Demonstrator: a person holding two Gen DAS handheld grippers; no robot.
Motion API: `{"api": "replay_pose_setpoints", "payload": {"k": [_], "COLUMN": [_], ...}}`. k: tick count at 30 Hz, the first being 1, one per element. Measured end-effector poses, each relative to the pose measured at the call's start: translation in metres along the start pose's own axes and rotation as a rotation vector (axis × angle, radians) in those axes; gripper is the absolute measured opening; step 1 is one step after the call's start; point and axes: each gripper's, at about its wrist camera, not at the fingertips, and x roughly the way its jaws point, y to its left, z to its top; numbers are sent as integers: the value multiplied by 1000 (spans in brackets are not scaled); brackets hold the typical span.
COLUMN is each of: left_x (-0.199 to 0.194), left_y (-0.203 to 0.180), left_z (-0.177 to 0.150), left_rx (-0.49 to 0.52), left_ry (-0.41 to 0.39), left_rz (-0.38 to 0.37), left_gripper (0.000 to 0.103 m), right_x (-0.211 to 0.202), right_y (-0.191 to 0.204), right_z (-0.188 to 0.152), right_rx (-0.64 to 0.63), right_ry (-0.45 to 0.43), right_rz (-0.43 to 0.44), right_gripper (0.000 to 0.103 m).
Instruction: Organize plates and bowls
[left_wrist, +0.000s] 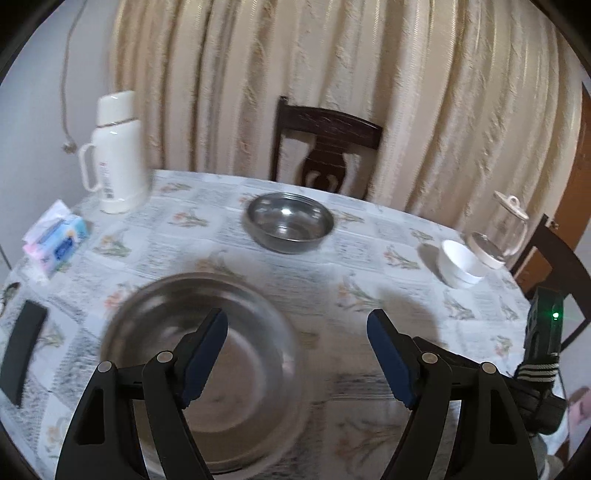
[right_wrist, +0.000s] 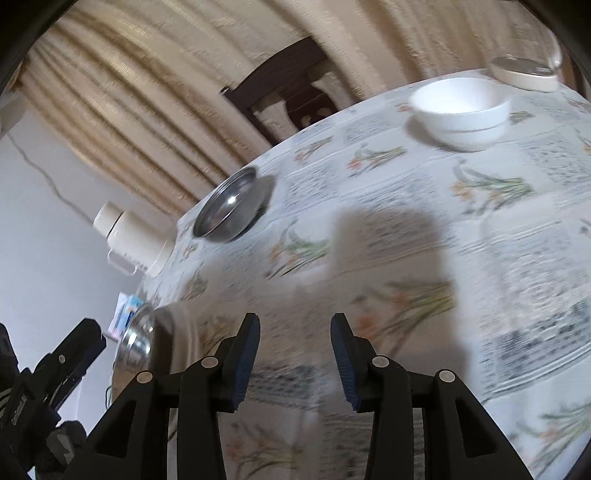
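**Two spread grippers above a set table**

Cream pleated curtains (left_wrist: 332, 66) and a dark wooden chair (left_wrist: 325, 147) back a table covered by a flower-printed cloth (left_wrist: 369, 258). Left wrist view, left to right: a black flat object (left_wrist: 24, 350) and a tissue pack (left_wrist: 55, 236) lie far left of the jaws; a white thermos (left_wrist: 114, 155) stands beyond them. The large steel bowl (left_wrist: 199, 373) sits directly under the left finger (left_wrist: 207, 354) of the left gripper (left_wrist: 297, 321), whose jaws stand wide apart and hold nothing. A smaller steel bowl (left_wrist: 288, 221) rests ahead of the jaws, between them. A white bowl (left_wrist: 460, 264) sits ahead and to the right, just beside a glass kettle (left_wrist: 498, 232). Right wrist view: the right gripper (right_wrist: 295, 325) hangs over bare cloth, jaws likewise spread and empty, the white bowl well ahead to its right, the smaller steel bowl ahead to its left.
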Motion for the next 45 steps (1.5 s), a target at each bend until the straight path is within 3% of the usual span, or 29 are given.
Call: {"api": "replay_pose_setpoints", "payload": {"k": [7, 19, 26, 35, 45], "left_x": [34, 99, 126, 137, 141], "left_y": [-39, -66, -79, -64, 0], "left_z": [3, 1, 8, 56, 111], "left_rx": [-38, -104, -126, -201, -223], "left_ry": [86, 205, 245, 259, 271], "left_rz": [-110, -120, -128, -138, -56], "left_gripper": [79, 79, 79, 79, 79], "right_x": [-22, -28, -31, -24, 12], "right_y": [-46, -103, -117, -113, -52], "right_z": [22, 34, 41, 47, 74], "right_rx": [76, 198, 236, 225, 110], "right_ry": [-54, -64, -61, -38, 13], "right_rz": [-56, -82, -74, -80, -10], "right_gripper": [43, 45, 45, 48, 50]}}
